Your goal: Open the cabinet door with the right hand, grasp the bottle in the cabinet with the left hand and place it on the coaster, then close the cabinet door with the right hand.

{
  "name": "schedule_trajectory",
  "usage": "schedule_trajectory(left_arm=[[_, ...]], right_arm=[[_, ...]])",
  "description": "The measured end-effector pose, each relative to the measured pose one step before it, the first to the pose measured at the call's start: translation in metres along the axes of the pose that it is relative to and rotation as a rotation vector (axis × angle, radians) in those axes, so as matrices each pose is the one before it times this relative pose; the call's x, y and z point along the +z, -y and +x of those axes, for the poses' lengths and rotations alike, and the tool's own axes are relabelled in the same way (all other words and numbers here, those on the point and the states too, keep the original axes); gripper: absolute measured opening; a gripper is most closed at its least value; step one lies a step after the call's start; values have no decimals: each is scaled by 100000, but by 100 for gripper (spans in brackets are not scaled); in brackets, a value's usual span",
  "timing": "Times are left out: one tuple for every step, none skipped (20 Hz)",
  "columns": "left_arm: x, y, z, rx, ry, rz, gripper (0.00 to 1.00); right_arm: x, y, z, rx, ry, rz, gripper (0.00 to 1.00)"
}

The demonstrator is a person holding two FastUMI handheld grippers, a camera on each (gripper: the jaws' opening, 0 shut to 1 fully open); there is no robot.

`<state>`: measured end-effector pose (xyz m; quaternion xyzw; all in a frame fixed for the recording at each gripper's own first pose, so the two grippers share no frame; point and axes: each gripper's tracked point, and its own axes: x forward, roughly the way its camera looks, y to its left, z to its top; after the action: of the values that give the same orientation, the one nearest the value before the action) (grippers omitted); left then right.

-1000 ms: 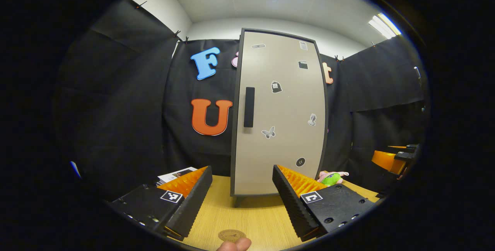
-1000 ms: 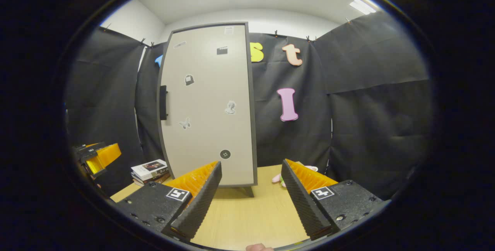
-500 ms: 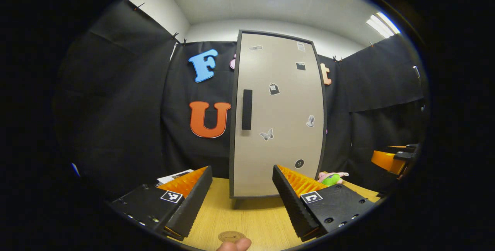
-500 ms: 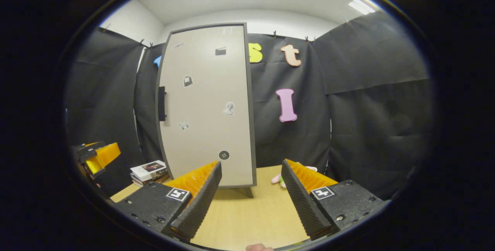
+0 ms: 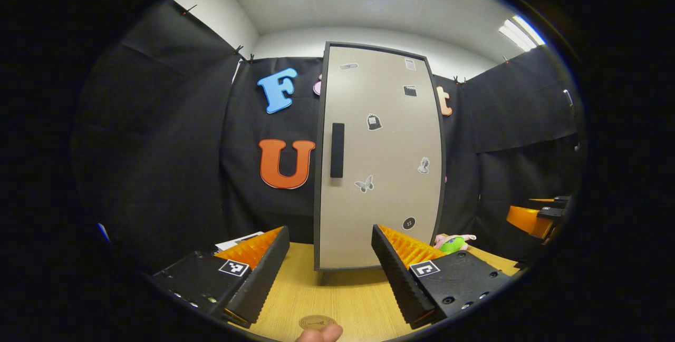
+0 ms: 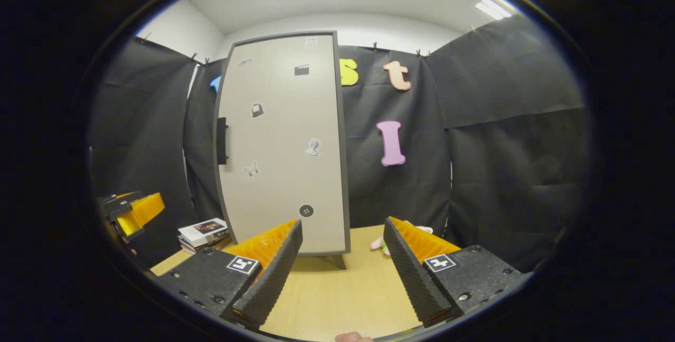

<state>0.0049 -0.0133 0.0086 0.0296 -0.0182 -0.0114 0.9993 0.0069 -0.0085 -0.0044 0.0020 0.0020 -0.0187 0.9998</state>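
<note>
The cabinet door (image 5: pixel 379 163) is closed, a tall pale panel in a dark frame with small stickers scattered over it and a dark vertical handle (image 5: pixel 337 150) near its left edge. In the left gripper view it stands straight ahead of the left gripper (image 5: pixel 330 265), beyond the fingertips and apart from them. The coaster (image 5: pixel 315 322), a small round brown disc, lies on the wooden table (image 5: pixel 348 300) close below that gripper, between its two fingers, with a fingertip (image 5: pixel 320 334) of the person just touching its near edge. The left gripper's fingers stand wide apart with nothing between them.

In the right gripper view the cabinet door (image 6: pixel 282 147) is ahead and to the left of the right gripper (image 6: pixel 343 265), with the handle (image 6: pixel 222 140) on the door's far left edge. This gripper too is spread wide and holds nothing, its fingers hovering over the table (image 6: pixel 343 294) short of the cabinet.

A stack of books (image 6: pixel 203 232) lies on the table left of the cabinet, and a pink and green soft toy (image 5: pixel 452 243) sits to its right. The other gripper shows at the far left of the right gripper view (image 6: pixel 132 210) and at the far right of the left gripper view (image 5: pixel 538 215).
</note>
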Motion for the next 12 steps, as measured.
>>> schedule_trajectory(left_arm=[[-12,59,-10,-95,12,-32,95],[-15,-15,16,-93,-58,-26,95],[-42,29,53,-55,-55,-19,95],[14,47,-50,30,1,-5,95],[95,13,-107,-73,128,1,95],[20,-4,-23,14,42,42,95],[-35,-36,62,4,54,-14,95],[1,12,3,-65,21,-3,95],[20,-64,-46,80,48,8,95],[-40,-44,43,256,-122,58,95],[-165,-59,-7,199,-266,-60,95],[-22,-48,-34,36,-83,-131,95]], right_arm=[[56,-12,20,41,106,2,95],[-91,43,-94,78,-7,34,95],[71,-61,-24,85,52,99,95],[-123,-1,-127,20,-88,46,95],[24,-36,69,10,-26,-25,95],[-28,78,-3,-86,-31,-66,95],[-4,-22,-25,67,-77,-25,95],[-1,-52,18,144,-47,-46,95],[-82,-41,-56,103,-141,-97,95],[-81,-106,-14,252,-87,-54,95],[30,-42,59,149,-143,11,95],[-29,-110,70,354,-44,-43,95]])
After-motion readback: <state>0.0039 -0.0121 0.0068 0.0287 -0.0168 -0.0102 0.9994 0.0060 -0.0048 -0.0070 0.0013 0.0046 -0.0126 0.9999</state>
